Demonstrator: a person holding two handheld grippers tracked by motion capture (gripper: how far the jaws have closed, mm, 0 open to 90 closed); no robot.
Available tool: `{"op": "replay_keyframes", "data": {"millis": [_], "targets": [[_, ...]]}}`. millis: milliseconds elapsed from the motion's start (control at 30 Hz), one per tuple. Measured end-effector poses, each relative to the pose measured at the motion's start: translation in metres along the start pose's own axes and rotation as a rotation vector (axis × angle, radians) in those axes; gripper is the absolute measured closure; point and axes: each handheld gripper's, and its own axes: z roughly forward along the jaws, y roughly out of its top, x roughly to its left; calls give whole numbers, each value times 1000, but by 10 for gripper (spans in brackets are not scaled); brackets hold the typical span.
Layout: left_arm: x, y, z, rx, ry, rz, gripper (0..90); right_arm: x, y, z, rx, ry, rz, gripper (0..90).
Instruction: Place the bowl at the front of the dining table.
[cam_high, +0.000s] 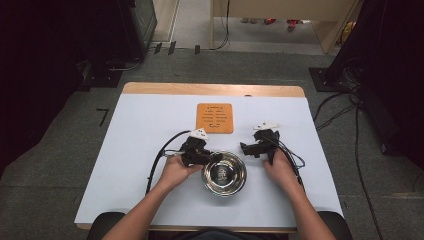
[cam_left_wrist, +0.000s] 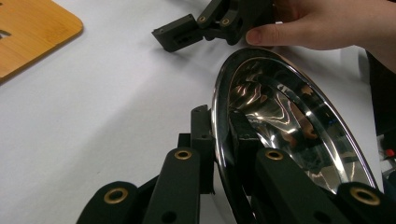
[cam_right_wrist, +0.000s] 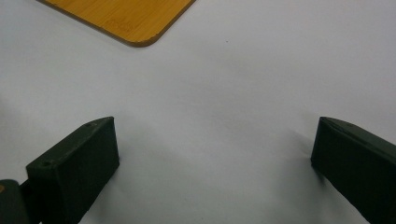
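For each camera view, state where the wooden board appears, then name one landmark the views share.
High view: wooden board lies centre, beyond the steel bowl.
Left gripper view: top left corner.
Right gripper view: top edge, left of centre.
Shared landmark: the board's rounded corner on the white table.

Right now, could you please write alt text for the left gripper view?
The left gripper clamps the rim of a shiny steel bowl on a white table. Beyond it are the right gripper, a hand, and a wooden board.
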Motion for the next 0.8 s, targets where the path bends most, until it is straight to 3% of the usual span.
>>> {"op": "replay_keyframes", "data": {"millis": [400,533,600,800], "targets": [[7,2,-6,-13,5,-20,843,0,0,0,-1,0,0,4],[12,3,-9,-37,-19,-44,843,0,0,0,0,0,0,4],[13,3,-9,-34,-2,-34,843,0,0,0,-1,0,0,4],[16,7,-10,-41,-9,-42,844,0,0,0,-1,0,-1,4]]}}
